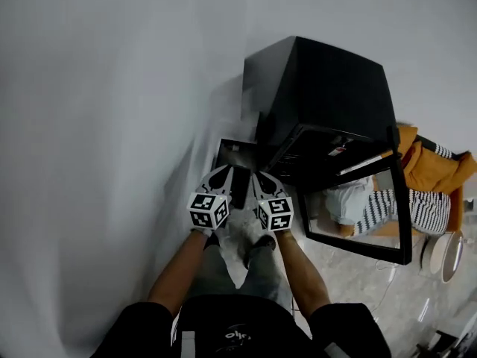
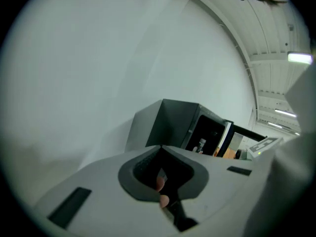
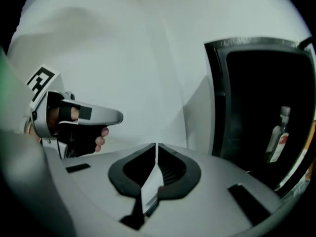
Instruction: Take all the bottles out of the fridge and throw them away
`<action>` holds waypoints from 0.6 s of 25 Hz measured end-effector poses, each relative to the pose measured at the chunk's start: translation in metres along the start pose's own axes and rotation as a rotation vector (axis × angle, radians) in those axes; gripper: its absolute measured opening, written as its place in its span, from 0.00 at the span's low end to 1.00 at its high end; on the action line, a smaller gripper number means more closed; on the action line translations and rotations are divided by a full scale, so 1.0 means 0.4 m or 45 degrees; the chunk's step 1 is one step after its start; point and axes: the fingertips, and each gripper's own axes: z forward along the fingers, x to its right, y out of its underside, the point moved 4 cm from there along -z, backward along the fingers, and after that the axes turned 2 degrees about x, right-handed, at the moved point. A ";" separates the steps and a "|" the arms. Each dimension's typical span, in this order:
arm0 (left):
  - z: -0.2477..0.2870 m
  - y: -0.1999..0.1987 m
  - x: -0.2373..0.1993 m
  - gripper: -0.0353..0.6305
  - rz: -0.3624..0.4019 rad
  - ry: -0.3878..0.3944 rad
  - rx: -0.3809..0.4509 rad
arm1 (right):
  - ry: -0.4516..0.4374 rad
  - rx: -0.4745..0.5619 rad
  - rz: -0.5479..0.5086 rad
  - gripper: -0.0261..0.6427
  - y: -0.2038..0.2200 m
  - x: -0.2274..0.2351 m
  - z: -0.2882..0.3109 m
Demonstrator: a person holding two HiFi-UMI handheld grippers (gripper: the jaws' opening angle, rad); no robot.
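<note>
A small black fridge (image 1: 328, 103) stands against the white wall, its door (image 1: 365, 230) swung open to the right. A clear bottle (image 3: 278, 135) with a red label stands upright inside it; the left gripper view shows this bottle (image 2: 201, 144) small and far off. My left gripper (image 1: 223, 174) and right gripper (image 1: 262, 179) are held side by side in front of the fridge, apart from it. The left gripper's (image 2: 160, 146) jaws meet at the tip with nothing in them. On the right gripper (image 3: 156, 144) the jaws are pressed together, also empty.
A dark open-topped container (image 1: 237, 155) sits on the floor just left of the fridge, below the grippers. Orange and striped cloth (image 1: 428, 170) lies behind the open door. A white round object (image 1: 446, 256) rests on the tiled floor at the right.
</note>
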 end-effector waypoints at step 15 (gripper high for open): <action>0.007 -0.343 0.286 0.06 0.211 0.257 0.059 | 0.197 0.244 -0.003 0.05 -0.453 0.053 -0.249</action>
